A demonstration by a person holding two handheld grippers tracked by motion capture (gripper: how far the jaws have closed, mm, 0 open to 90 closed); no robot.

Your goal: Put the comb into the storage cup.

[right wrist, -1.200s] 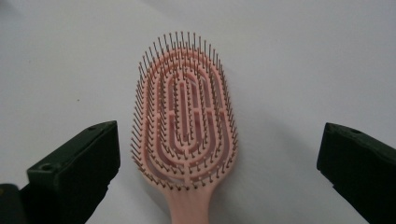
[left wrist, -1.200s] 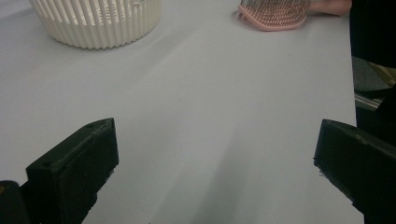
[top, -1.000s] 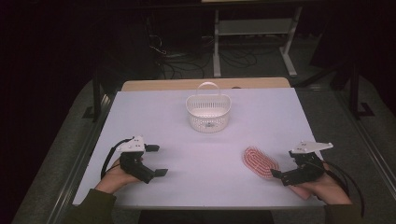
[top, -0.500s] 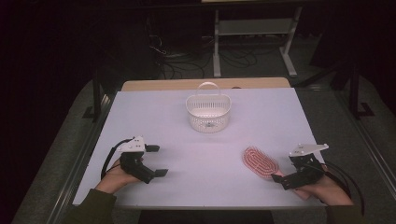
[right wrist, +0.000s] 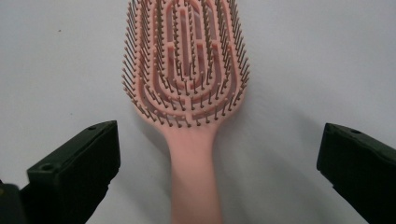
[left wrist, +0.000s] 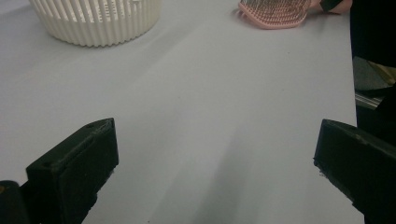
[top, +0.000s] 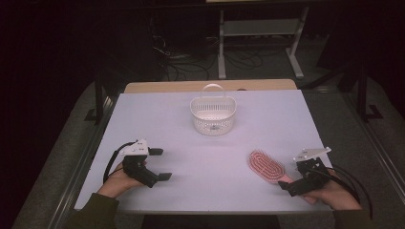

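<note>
A pink hairbrush (top: 265,165) lies bristles up on the white table at the front right, its handle toward the person. In the right gripper view the pink hairbrush (right wrist: 187,79) runs up the middle, and its handle lies between the wide-apart jaws of my right gripper (right wrist: 212,172), untouched by either. In the high view my right gripper (top: 298,179) sits over the handle end. At the front left, my left gripper (top: 160,164) is open and holds nothing; in its own view my left gripper (left wrist: 215,168) spans bare table. A white slatted basket (top: 212,113) stands at the back centre.
The table's right edge (left wrist: 351,79) lies close to the brush. The white basket (left wrist: 95,21) and the hairbrush (left wrist: 275,11) show far off in the left gripper view. Beyond the table's far edge are a metal frame (top: 260,33) and cables on a dark floor.
My right gripper has slid back toward the person and lower, so its open jaws now flank the brush handle. The left gripper, the brush and the basket have stayed put.
</note>
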